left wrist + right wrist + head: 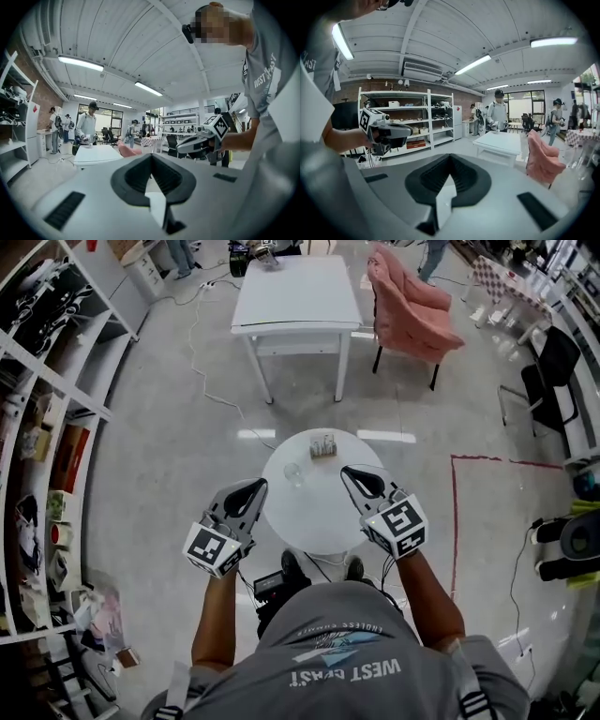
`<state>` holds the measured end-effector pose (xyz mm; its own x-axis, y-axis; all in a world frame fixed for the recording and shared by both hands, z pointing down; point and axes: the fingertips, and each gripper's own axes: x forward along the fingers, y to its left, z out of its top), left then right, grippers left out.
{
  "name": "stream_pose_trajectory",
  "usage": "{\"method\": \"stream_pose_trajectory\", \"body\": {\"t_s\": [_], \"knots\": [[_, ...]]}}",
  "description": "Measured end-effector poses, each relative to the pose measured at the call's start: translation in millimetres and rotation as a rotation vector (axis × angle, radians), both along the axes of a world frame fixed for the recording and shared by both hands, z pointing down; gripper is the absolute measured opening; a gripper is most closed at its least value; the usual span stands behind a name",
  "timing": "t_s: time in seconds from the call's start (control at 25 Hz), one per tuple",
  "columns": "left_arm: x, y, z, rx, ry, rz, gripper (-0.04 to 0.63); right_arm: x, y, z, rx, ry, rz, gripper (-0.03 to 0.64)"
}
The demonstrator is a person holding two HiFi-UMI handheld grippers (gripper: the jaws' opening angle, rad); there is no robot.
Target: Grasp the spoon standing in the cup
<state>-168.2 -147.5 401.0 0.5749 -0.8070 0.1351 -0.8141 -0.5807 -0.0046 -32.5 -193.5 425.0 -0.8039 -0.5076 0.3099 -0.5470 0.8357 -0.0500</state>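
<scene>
Cup: small clear glass cup [293,474] on the round white bench [309,526], ahead between the grippers (spoon too small to see).
Jaws: left gripper [251,491] and right gripper [354,478] both closed, empty.
Advice: open one gripper's jaws, then come down over the cup.

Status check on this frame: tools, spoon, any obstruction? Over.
Both shut, empty: left tool, right tool. On round table, cup untouched; spoon too small to see. Nothing between tools and cup.

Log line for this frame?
phase: pre-grasp | left gripper: jaws shut, empty | right gripper: jaws shut, empty | cup: on round table, untouched | spoon: not discernible
</scene>
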Motion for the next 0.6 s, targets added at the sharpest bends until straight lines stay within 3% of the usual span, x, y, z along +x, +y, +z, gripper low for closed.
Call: {"method": "stream_pose_trajectory", "body": {"t_s": [0.6], "knots": [[-23,-33,26,-0.046,0.066,0.157,0.005,-19,-23,46,-0.040,0.092,0.145,0.000]]}}
